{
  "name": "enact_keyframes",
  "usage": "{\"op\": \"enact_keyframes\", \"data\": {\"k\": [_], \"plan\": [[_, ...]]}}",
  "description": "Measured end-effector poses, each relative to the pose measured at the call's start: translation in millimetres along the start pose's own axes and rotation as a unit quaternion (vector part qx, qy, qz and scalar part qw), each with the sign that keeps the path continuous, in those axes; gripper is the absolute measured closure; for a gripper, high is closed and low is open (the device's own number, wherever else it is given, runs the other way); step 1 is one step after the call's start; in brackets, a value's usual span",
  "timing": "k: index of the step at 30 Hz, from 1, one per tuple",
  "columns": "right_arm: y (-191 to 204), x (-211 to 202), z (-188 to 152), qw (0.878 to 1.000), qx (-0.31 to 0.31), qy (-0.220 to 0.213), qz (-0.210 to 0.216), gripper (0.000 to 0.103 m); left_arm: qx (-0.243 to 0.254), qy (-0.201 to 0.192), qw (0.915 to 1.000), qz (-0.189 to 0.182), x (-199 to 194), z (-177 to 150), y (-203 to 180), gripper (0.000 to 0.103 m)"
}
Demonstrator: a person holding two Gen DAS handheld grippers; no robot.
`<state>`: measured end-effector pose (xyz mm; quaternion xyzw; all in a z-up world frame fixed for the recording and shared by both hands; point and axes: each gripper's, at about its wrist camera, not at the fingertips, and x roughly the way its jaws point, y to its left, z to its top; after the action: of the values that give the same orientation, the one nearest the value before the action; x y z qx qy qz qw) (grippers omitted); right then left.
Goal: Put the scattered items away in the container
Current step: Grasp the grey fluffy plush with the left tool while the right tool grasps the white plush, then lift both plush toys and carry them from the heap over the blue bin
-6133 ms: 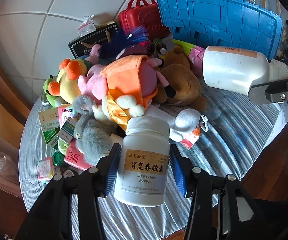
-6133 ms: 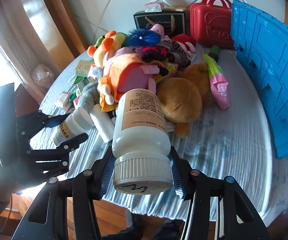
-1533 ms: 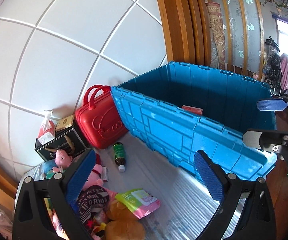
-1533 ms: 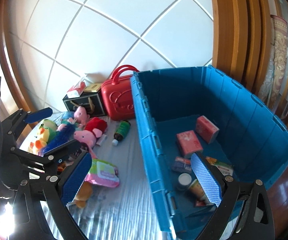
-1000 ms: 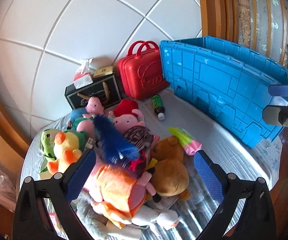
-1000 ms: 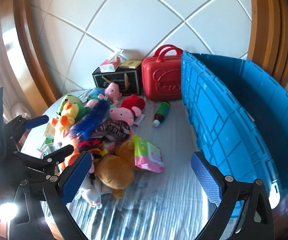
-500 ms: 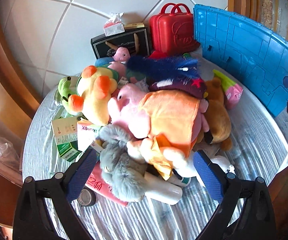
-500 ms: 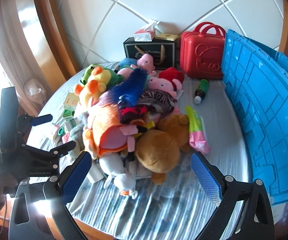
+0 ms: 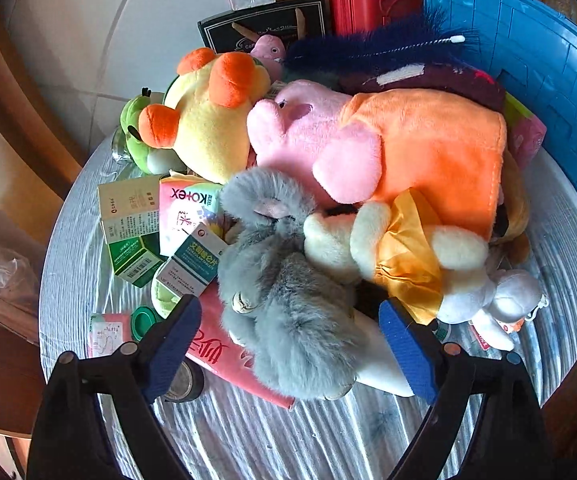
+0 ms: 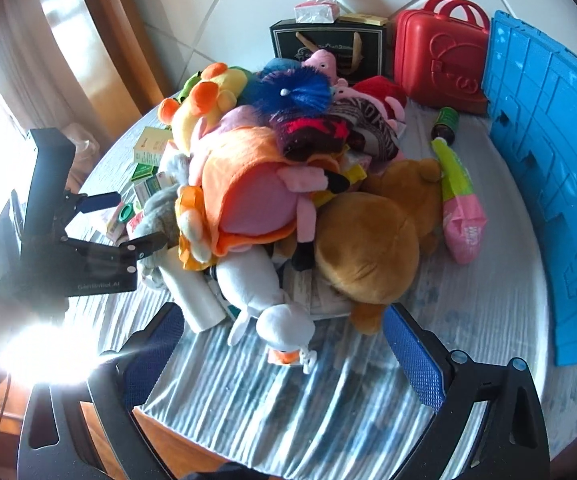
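Note:
A heap of plush toys lies on the round table. My left gripper (image 9: 290, 344) is open and empty, its pads either side of a grey furry plush (image 9: 288, 292), close above it. A pink pig in an orange cape (image 9: 388, 148) and a yellow duck (image 9: 208, 120) lie behind it. My right gripper (image 10: 282, 354) is open and empty, near a small white plush (image 10: 284, 326) and a brown bear (image 10: 368, 240). The blue container (image 10: 548, 160) stands at the right; its inside is hidden. The left gripper also shows in the right wrist view (image 10: 126, 220).
Medicine boxes (image 9: 132, 220), a pink Kotex pack (image 9: 186, 208) and a tape roll (image 9: 184, 380) lie at the left. A red case (image 10: 436, 56), black gift bag (image 10: 328, 48), green bottle (image 10: 446, 124) and pink-green pouch (image 10: 460, 208) lie by the container. The table edge (image 10: 248, 432) is near.
Both grippers have come away from the container and dropped toward the toy heap. The left gripper now straddles the grey plush. Both stay open and empty.

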<state>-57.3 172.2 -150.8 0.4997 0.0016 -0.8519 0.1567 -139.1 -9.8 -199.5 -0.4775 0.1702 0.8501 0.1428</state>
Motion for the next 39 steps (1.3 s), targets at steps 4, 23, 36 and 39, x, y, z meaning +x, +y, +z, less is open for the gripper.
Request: {"op": "enact_keyframes", "data": {"k": [4,23,36,39], "plan": [[6.1,24.5,-4.8,1.0,-0.004,0.017,0.007,0.002,0.003,0.013,0.9999,0.004,23.4,2.8,1.1,0.017],[31.2,117.4,4.3,0.997,-0.048,0.055,0.0,0.003,0.004,0.023,0.9997,-0.012,57.6,-2.6,14.6,0.055],[44.5,146.3,4.6,0.994,-0.061,0.088,0.006,0.051,-0.035,-0.027,0.9983,-0.038,22.0,-7.6,45.2,0.056],[46.2,143.3,3.1,0.994,-0.06,0.087,0.014,0.053,-0.041,-0.031,0.9978,-0.041,22.4,-10.8,53.7,0.056]]}}
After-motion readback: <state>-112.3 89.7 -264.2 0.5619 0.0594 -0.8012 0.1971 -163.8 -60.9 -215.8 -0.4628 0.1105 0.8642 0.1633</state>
